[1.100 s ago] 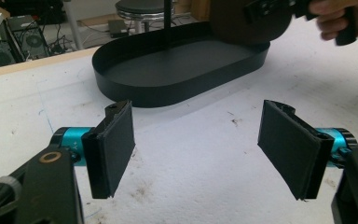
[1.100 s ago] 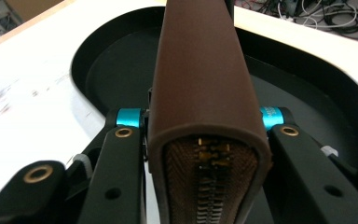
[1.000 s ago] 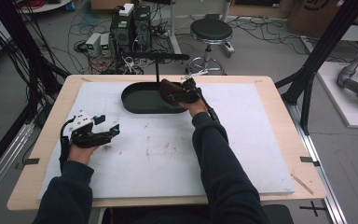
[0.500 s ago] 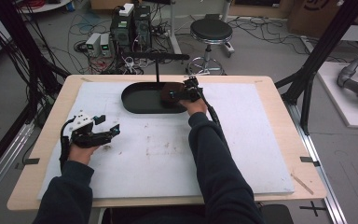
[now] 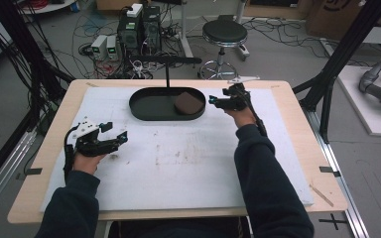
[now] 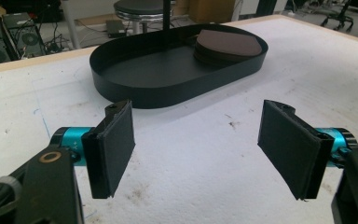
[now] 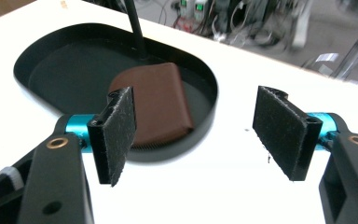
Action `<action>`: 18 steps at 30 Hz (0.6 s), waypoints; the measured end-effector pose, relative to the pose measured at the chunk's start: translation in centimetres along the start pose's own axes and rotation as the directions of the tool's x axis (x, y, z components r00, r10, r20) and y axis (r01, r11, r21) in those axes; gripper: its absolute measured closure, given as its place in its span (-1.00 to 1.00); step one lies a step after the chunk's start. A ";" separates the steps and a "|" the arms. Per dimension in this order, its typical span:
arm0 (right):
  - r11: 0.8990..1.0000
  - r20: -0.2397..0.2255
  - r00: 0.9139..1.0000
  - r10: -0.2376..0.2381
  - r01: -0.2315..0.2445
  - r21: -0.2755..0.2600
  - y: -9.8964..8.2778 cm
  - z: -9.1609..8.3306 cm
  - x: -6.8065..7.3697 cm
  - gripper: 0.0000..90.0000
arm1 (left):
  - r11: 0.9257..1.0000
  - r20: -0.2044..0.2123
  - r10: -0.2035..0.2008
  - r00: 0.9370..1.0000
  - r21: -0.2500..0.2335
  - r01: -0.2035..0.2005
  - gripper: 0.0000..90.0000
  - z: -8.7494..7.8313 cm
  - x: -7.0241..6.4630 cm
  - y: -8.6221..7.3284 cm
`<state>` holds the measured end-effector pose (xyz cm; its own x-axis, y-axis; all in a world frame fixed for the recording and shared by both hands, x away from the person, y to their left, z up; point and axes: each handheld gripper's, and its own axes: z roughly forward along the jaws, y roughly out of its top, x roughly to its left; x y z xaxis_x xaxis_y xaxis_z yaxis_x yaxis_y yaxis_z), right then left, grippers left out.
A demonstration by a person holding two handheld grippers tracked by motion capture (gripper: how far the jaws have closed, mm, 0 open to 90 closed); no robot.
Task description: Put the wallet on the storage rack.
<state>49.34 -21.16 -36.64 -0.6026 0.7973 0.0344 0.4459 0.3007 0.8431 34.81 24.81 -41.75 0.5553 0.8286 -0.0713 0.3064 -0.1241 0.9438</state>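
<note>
The flat brown leather-like pad with rounded corners is lying inside the black oval metal tray, at the right end of it, toward three o'clock from the thin black post which is standing at the tray's far rim. In the right gripper view its surface is looking smooth and matte, with a fine ribbed edge along the near side, and it seems to be a little soft.

The right gripper is hanging just beside the tray at three o'clock. Its jaws have just been opening and are now standing wide with nothing between them, so I judge the placing step is finishing and the hand is drawing away.

The left gripper is resting on the stained white foam mat at about eight o'clock from the tray, jaws also spread wide and empty.

The next move probably needs a new thing to fetch.
</note>
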 end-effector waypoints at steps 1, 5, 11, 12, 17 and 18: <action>1.000 0.000 1.000 0.000 0.000 0.000 0.0 0.0 0.0 -0.33 | 1.000 -0.001 -0.008 1.000 -0.005 0.008 -0.40 0.0 0.0 0.0; 1.000 -0.018 1.000 -0.019 0.019 -0.003 -1.2 -3.3 -0.8 -0.47 | 1.000 -0.005 -0.022 1.000 -0.021 0.022 -0.41 -0.2 0.2 0.1; 0.993 0.042 0.993 -0.114 0.114 -0.012 -4.3 -7.7 -0.4 -0.56 | 0.998 -0.011 -0.036 0.999 -0.042 0.036 -0.42 -0.4 0.2 0.2; 0.993 0.042 0.993 -0.114 0.114 -0.012 -4.3 -7.7 -0.4 -0.56 | 0.998 -0.011 -0.036 0.999 -0.042 0.036 -0.42 -0.4 0.2 0.2; 0.994 0.047 0.994 -0.095 0.097 -0.042 -6.7 -9.6 0.1 -0.56 | 0.999 -0.013 -0.031 0.999 -0.044 0.030 -0.42 -0.5 0.2 0.2; 0.995 0.043 0.995 -0.093 0.095 -0.039 -7.2 -9.9 0.2 -0.56 | 0.999 -0.012 -0.029 0.999 -0.046 0.029 -0.42 -0.5 0.2 0.2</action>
<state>39.46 -28.31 -37.40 -0.6123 0.7877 -0.0677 0.3606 0.3545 0.8628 34.60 25.23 -41.39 0.5365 0.8385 -0.0951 0.2864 -0.0749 0.9552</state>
